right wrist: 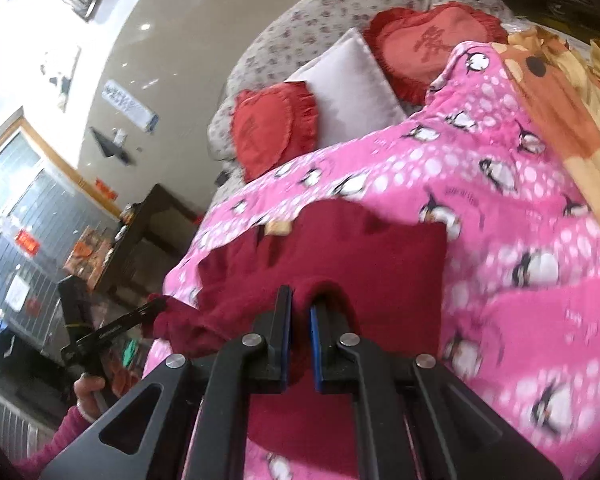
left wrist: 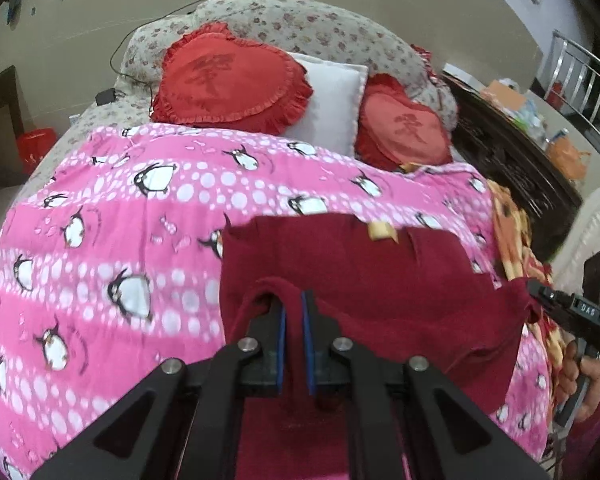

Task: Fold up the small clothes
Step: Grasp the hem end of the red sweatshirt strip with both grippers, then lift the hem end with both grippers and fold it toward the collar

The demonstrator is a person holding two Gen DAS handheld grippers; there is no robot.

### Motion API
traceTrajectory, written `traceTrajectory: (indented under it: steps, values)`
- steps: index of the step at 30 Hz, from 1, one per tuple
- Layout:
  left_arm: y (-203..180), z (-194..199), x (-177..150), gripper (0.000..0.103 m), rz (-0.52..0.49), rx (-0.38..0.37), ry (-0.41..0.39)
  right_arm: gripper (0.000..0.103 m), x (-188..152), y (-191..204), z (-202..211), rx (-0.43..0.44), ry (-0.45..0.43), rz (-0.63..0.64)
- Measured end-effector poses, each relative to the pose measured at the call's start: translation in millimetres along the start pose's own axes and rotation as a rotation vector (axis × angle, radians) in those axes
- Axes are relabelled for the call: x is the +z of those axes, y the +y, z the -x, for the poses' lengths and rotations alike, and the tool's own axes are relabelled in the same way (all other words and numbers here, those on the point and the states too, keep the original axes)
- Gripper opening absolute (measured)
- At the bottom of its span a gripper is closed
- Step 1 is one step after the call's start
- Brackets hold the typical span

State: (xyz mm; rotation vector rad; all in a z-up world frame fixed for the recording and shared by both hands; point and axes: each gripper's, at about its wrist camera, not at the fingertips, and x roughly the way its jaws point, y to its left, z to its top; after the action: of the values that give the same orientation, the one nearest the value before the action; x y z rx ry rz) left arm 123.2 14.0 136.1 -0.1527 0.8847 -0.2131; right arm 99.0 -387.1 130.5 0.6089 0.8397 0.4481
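Note:
A dark red knit garment (left wrist: 364, 272) lies on the pink penguin quilt (left wrist: 112, 216), its near edge lifted by both grippers. A small tan label (left wrist: 380, 232) shows at its far edge. My left gripper (left wrist: 293, 300) is shut on a bunched fold of the garment's near left corner. My right gripper (right wrist: 301, 298) is shut on the garment (right wrist: 352, 248) at its near right corner. The right gripper also shows in the left wrist view (left wrist: 540, 292), pinching the cloth. The left gripper shows in the right wrist view (right wrist: 158, 306), also on cloth.
Two red heart cushions (left wrist: 232, 80) and a white pillow (left wrist: 332, 100) lean on the floral headboard (left wrist: 300, 20). An orange patterned blanket (left wrist: 512, 224) lies along the quilt's right side. A dark wooden cabinet (left wrist: 512, 152) stands to the right of the bed.

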Motion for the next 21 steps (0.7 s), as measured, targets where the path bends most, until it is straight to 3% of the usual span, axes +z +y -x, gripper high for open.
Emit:
traceTrajectory:
  steps: [5, 11, 17, 21]
  values:
    - [6, -27, 18, 0.008, 0.022, 0.011, 0.004, 0.0, 24, -16, -37, -0.053, 0.004, -0.023]
    - [42, -47, 33, 0.014, 0.241, -0.112, 0.06, 0.0, 33, -21, -48, -0.059, 0.023, -0.027]
    - [37, -50, 34, 0.015, 0.195, -0.088, 0.066, 0.001, 33, -17, -42, -0.049, 0.03, 0.009]
    - [37, -49, 37, 0.031, 0.217, -0.102, 0.061, 0.004, 39, -21, -42, -0.006, 0.011, -0.057]
